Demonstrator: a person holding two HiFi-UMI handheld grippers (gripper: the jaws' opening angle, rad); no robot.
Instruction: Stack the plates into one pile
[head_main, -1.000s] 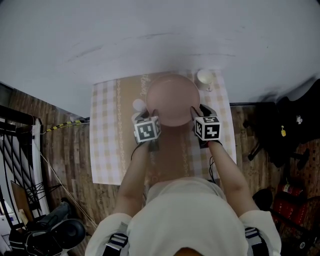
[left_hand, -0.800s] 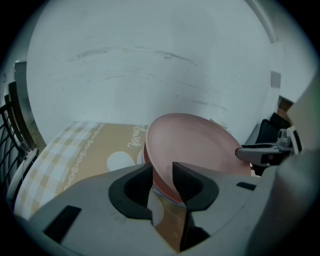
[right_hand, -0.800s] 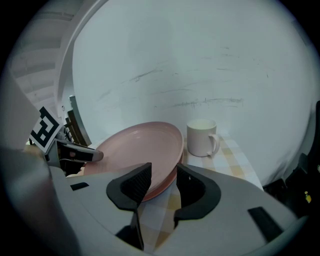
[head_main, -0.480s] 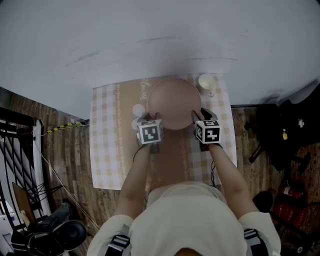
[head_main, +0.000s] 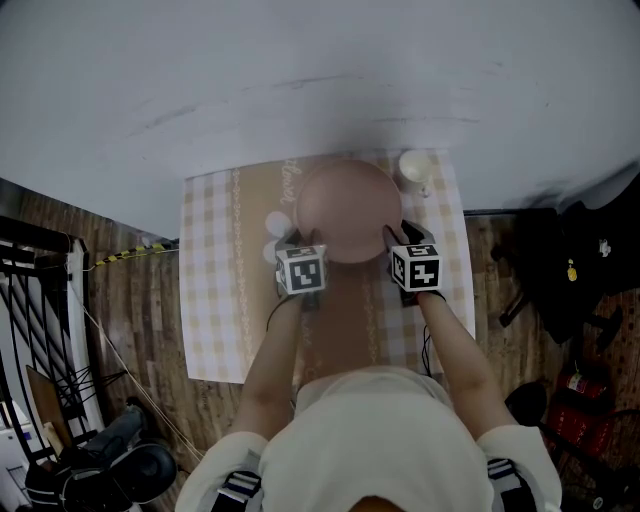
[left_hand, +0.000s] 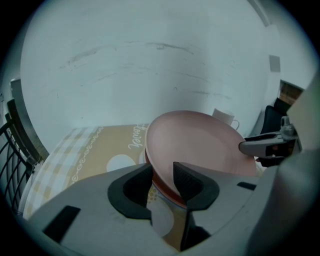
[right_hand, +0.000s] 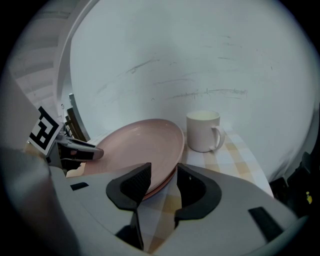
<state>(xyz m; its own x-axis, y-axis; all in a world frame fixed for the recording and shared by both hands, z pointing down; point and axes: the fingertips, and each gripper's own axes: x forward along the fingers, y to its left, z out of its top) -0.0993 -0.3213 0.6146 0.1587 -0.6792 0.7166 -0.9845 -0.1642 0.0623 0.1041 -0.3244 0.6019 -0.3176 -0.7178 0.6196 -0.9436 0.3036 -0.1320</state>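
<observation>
1. Plates, head view: the pink plate (head_main: 345, 205) lies on the table (head_main: 215, 300), with the left hand-held gripper (head_main: 297, 241) and right hand-held gripper (head_main: 398, 235) at opposite rims. The mug (head_main: 414, 166) just beyond looks empty.
2. Left gripper view: jaws have just been opening and are now spread. The pink rim sits between them, unpinched. The lower plate (left_hand: 166, 190) is directly under. Both plates are bare.
3. Right gripper view: jaws are spread around the rim, with a gap on one side. Pile looks seated. Back both grippers straight out, no lift, no nudge toward the mug.
</observation>
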